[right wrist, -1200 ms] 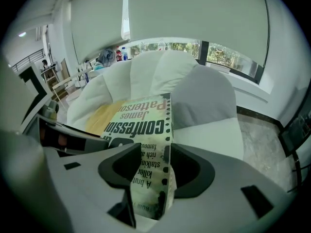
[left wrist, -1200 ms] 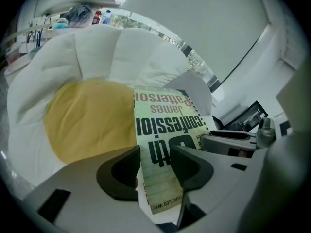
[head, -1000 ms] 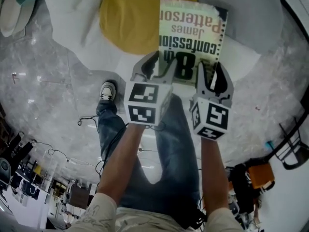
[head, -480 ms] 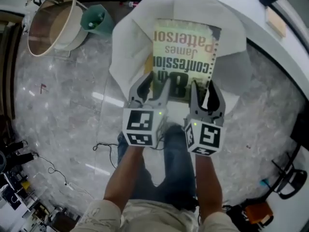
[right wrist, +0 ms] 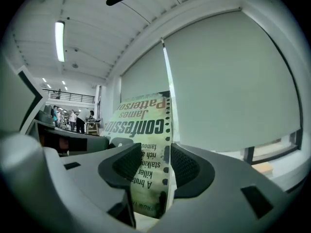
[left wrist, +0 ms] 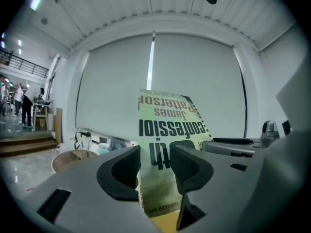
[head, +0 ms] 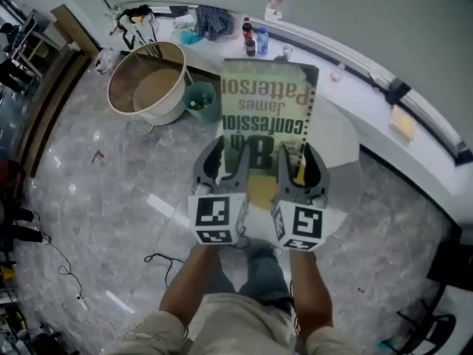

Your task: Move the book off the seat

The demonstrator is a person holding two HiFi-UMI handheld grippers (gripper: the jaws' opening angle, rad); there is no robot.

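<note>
The book (head: 267, 113), a pale green paperback with large dark upside-down print, is held up in the air between both grippers. My left gripper (head: 225, 154) is shut on its lower left edge, my right gripper (head: 294, 157) on its lower right edge. In the left gripper view the book (left wrist: 165, 130) stands upright between the pads of the left gripper (left wrist: 155, 160). The right gripper view shows the book (right wrist: 145, 125) edge-on in the right gripper (right wrist: 155, 161). Far below lies the white seat (head: 341, 143) with its yellow cushion (head: 259, 192).
A round wooden tub (head: 148, 87) and a small teal bin (head: 198, 102) stand on the grey marble floor at the left. A curved white ledge (head: 369, 87) with bottles (head: 253, 39) runs along the back. Cables (head: 66, 272) lie on the floor at the left.
Both grippers have risen together with the book. The seat now lies much farther below and looks smaller, and the tub, bin and ledge have come into view.
</note>
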